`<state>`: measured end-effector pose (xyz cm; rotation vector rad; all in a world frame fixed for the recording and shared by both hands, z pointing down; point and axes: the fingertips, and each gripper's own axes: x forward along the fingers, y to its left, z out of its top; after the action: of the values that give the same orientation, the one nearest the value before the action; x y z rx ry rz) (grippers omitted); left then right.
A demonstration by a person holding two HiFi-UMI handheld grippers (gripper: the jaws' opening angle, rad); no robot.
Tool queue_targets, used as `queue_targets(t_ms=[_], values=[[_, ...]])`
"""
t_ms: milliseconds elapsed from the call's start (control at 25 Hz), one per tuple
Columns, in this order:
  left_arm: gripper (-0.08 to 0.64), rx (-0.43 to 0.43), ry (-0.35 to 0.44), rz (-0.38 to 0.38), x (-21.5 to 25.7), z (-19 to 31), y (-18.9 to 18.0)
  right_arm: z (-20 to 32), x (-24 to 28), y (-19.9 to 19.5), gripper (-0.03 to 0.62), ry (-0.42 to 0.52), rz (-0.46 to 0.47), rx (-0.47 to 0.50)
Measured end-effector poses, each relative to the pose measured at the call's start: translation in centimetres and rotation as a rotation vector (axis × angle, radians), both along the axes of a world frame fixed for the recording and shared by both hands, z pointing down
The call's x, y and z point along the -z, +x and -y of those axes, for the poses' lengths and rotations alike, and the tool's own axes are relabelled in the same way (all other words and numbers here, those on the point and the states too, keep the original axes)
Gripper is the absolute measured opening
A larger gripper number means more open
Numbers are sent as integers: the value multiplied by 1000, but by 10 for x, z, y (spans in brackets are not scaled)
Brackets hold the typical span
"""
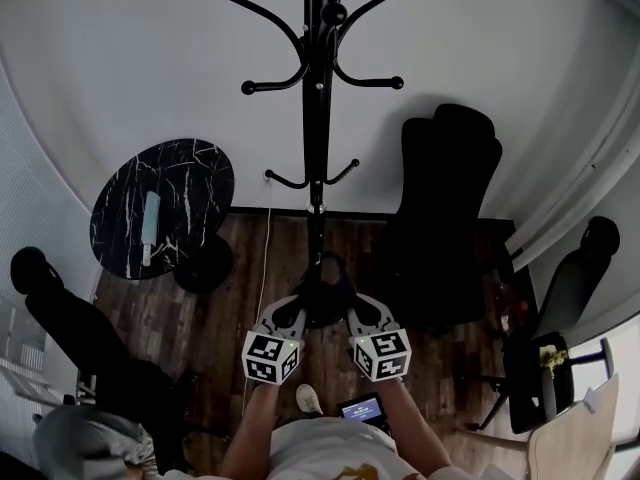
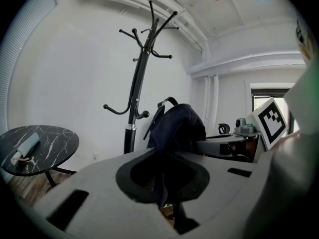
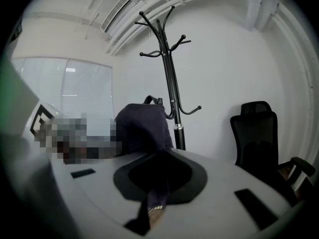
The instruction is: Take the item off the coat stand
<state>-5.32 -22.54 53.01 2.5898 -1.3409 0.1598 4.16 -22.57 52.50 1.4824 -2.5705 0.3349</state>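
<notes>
The black coat stand [image 1: 318,118] rises straight ahead against the white wall, and its hooks are bare. A dark navy bag [image 1: 325,293] hangs in front of the pole's lower part, clear of the hooks, between my two grippers. My left gripper [image 1: 300,306] is shut on the bag's fabric from the left, and my right gripper [image 1: 352,306] is shut on it from the right. In the left gripper view the bag [image 2: 177,126] bulges above the left gripper [image 2: 162,183], with a strap loop on top. In the right gripper view the bag [image 3: 142,126] sits pinched in the right gripper [image 3: 159,183], with the stand [image 3: 173,93] behind it.
A round black marble table [image 1: 195,173] with a pale folded item [image 1: 150,226] stands to the left. A black office chair [image 1: 445,208] stands right of the stand, another chair [image 1: 570,288] is further right, and a dark chair [image 1: 70,328] is at the lower left. The floor is wood.
</notes>
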Motion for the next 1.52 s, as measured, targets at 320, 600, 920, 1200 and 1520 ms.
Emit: queue_targets(t_ms=[320,600,920,1200,1520], values=[[31,62,17,-43,17,-42,13,-48,20,17,26,41,-2,22],[31,110,33,-23,21,-95,19,-88,25,23,26,37,33,61],[31,161,53,-7,23,-138,13,-128,25,17,26,23,92,105],[31,161,77,-14,31,-145,14,-133,32,18,26,55,70,109],[31,141,92,-21,34,-144,15,-131,30,18,25,47,64,109]])
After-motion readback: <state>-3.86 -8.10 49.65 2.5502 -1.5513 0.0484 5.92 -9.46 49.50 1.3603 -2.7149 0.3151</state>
